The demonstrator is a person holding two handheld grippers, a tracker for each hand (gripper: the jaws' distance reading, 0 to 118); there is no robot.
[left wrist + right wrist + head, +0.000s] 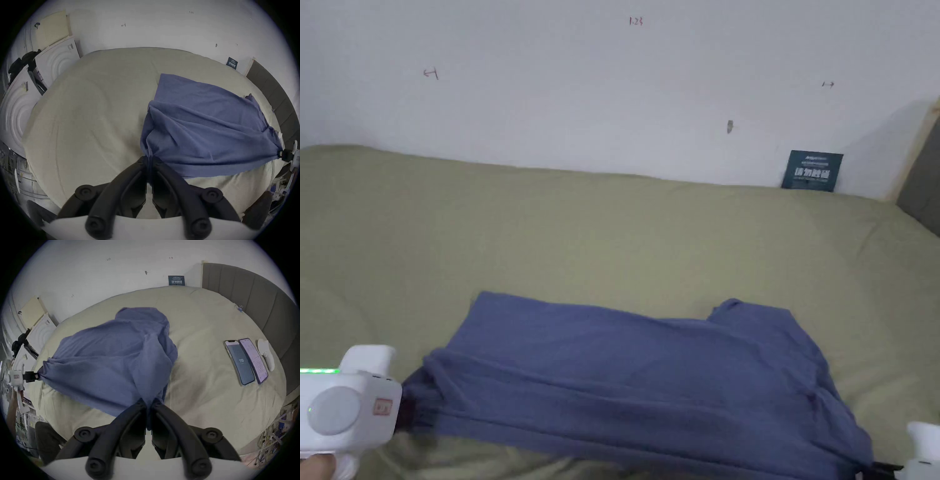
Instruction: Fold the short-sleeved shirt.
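Both grippers, left gripper [150, 160] and right gripper [148, 400], are pinching the soft, floppy blue shirt [650, 381] at its near corners, lifting it off the bed [581, 225] by its near edge; it looks light.

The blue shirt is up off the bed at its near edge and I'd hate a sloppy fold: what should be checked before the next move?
1. Left claw shut on the blue shirt: ok.
2. Right claw shut on the shirt: ok.
3. Near edge taut between the claws: ok.
4. Far part resting on the bed: ok.
5. Cloth smooth: not ok, creased and bunched.
6. Phones lie apart from the shirt: ok.
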